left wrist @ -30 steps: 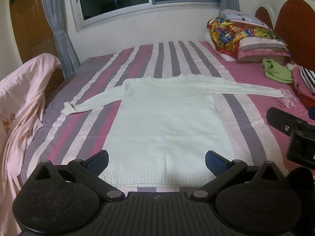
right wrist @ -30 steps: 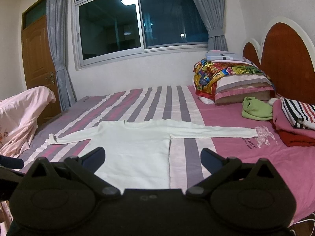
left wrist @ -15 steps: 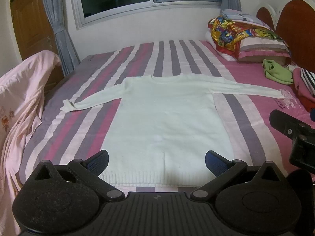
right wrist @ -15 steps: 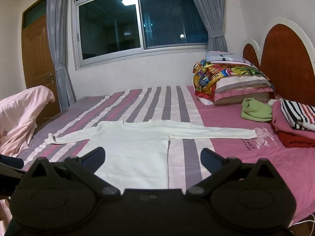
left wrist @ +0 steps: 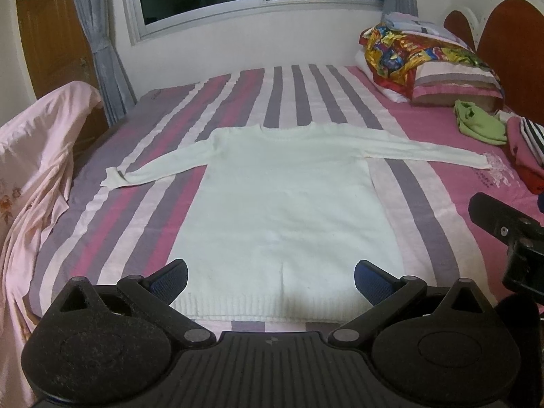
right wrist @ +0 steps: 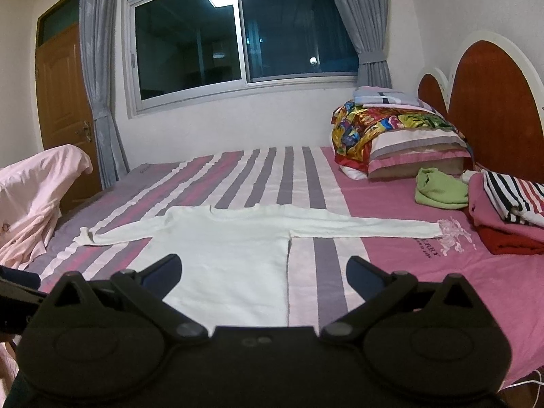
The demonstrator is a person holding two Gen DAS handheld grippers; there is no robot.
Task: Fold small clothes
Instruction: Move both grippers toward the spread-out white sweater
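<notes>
A white long-sleeved sweater (left wrist: 285, 200) lies flat on the striped bed (left wrist: 112, 224), both sleeves spread out to the sides, hem nearest me. It also shows in the right wrist view (right wrist: 224, 251). My left gripper (left wrist: 271, 280) is open and empty, hovering just above the hem. My right gripper (right wrist: 263, 273) is open and empty, held above the sweater's right side, near the bed's front edge. Part of the right gripper shows at the right edge of the left wrist view.
A pink sheet (left wrist: 34, 176) hangs at the left of the bed. Pillows and a colourful blanket (right wrist: 391, 136) are stacked at the headboard. A green cloth (right wrist: 440, 188) and a pile of pink, red and striped clothes (right wrist: 510, 210) lie at the right.
Both grippers have drifted slightly; the left view has risen a little so the sweater sits lower in frame. The sweater has not moved. Both stay open.
</notes>
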